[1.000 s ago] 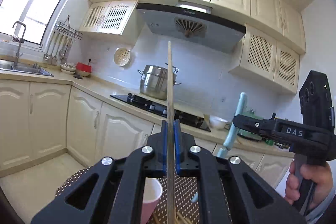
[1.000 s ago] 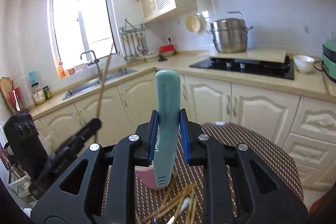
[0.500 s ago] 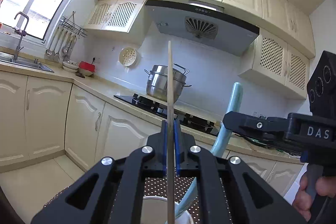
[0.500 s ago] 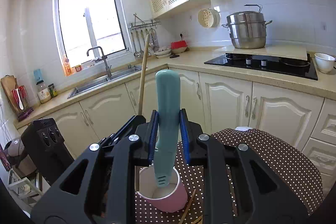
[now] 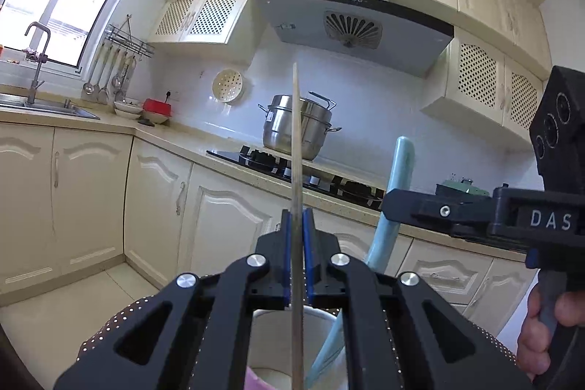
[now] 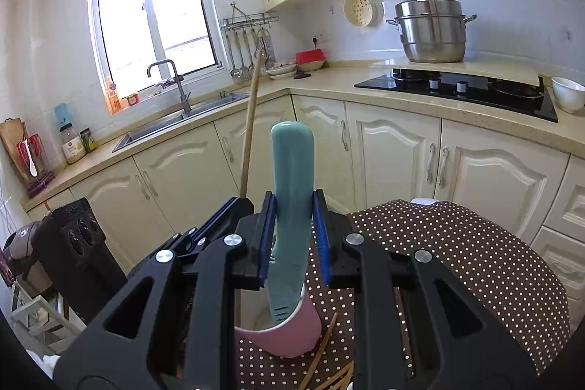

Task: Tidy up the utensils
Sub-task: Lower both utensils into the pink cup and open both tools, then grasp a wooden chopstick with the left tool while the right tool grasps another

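left gripper (image 5: 297, 258): blue pads clamped tight on a wooden chopstick (image 5: 297, 170), gripped at about mid-length
chopstick axis: near vertical; upper end stands high above the pads, lower end reaches down into the pink cup (image 6: 289, 335). From the right wrist view it (image 6: 250, 123) leans slightly, top tilted to the right
right gripper (image 6: 292, 240): pads closed on a teal utensil handle (image 6: 292, 178), pressing both sides
teal utensil axis: upright, rounded end up; slotted lower end sits inside the cup mouth, against the near-right wall. From the left wrist view it (image 5: 398, 192) slants, top to the right, bottom entering the cup (image 5: 318, 313)
cup: upright on the brown polka-dot tablecloth (image 6: 457, 254), white inside, directly under both grippers
loose chopsticks (image 6: 329, 364): several lying flat on the cloth just beside the cup's base, pointing various ways
person's hand (image 5: 544, 335): wrapped round the right gripper's handle, at the right edge of the left wrist view
background: steel pot (image 6: 431, 28) on the hob (image 6: 457, 86), sink (image 6: 182, 119) under the window
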A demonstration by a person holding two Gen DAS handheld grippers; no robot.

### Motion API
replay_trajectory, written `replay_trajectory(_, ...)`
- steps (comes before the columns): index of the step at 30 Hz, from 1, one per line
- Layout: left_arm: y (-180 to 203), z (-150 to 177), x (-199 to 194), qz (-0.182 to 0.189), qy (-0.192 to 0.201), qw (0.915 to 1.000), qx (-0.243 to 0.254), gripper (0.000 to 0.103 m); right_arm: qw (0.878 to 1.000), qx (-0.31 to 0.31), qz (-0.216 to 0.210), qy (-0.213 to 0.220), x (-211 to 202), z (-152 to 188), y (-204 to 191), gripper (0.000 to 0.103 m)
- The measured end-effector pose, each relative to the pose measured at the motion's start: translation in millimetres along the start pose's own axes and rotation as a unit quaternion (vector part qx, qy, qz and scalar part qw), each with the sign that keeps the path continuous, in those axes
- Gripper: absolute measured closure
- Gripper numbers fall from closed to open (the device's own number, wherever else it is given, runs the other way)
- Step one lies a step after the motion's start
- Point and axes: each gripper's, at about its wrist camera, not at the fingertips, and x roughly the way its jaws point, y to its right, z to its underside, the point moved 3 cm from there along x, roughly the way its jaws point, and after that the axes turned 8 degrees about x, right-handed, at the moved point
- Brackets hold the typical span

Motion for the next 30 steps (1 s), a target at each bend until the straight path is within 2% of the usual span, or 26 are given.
replay_trajectory(9,4,11,-24,0.003,-0.049,0.9988,0.002,0.095,1.0,0.002,0.007,-0.021,-2,21,-6,0.081)
replay_trajectory(10,5,11,-27,0.007,-0.058,0.9983,0.0,0.088,1.0,0.006,0.008,-0.024,-2,23,-5,0.081)
replay_trajectory(11,5,11,-30,0.008,-0.063,0.998,-0.003,0.075,1.0,0.01,0.009,-0.026,-2,24,-4,0.081)
replay_trajectory(13,6,10,-38,0.002,-0.064,0.9979,-0.004,0.065,0.999,0.022,0.008,-0.027,-5,26,-3,0.08)
replay_trajectory(14,7,9,-43,0.005,-0.065,0.9979,-0.006,0.063,0.999,0.025,0.01,-0.024,-8,26,-3,0.078)
replay_trajectory(17,9,5,-54,0.004,-0.074,0.9971,-0.014,0.056,0.999,0.028,0.016,-0.015,-18,25,-3,0.059)
replay_trajectory(21,14,2,-70,0.0,-0.106,0.9941,-0.021,0.053,0.999,0.031,0.02,-0.009,-36,24,-4,0.059)
replay_trajectory(25,19,12,-82,-0.006,-0.175,0.9837,-0.038,0.051,0.999,0.031,0.029,-0.01,-54,30,2,0.059)
replay_trajectory(28,28,28,-89,-0.004,-0.234,0.9712,-0.043,0.051,0.999,0.025,0.039,-0.023,-65,42,7,0.059)
replay_trajectory(30,32,42,-90,-0.01,-0.279,0.9588,-0.053,0.051,0.998,0.022,0.047,-0.033,-71,52,12,0.059)
